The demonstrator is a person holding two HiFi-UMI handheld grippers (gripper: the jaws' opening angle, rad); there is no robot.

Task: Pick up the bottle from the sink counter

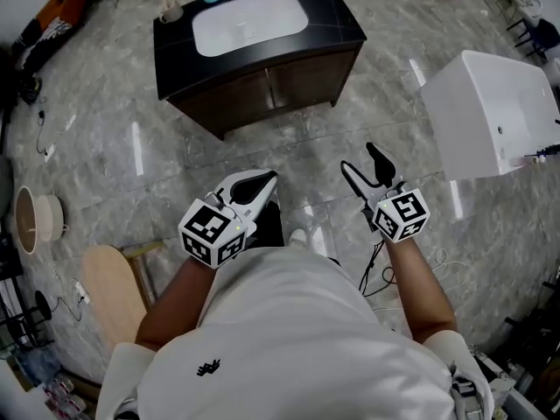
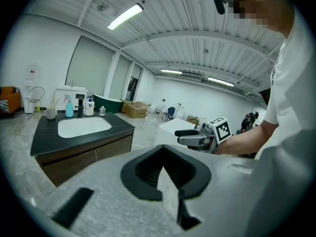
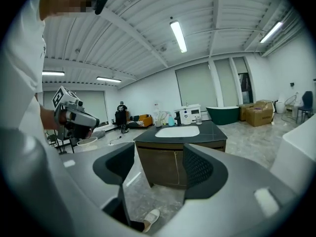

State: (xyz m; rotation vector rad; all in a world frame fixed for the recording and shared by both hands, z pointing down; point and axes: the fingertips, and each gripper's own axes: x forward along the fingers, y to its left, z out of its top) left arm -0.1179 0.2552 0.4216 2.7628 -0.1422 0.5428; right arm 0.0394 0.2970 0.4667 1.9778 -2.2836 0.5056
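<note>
Lighting: ceiling tube lamps (image 3: 177, 36) are casting bright, even white light (cool in tone). Glare: marble floor (image 1: 289, 138) is throwing back pale streaks. Distortion: both gripper views are bowing at the edges, with the corners going black. Focus: nearest foreground is blurring softly. Shadows are falling faint.

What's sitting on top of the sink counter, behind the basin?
Along the back edge of the sink counter: a cup, a teal spray bottle, a dark bottle, a white bottle and a small jar. Labels are too small to read; anything behind them is hidden.
</note>
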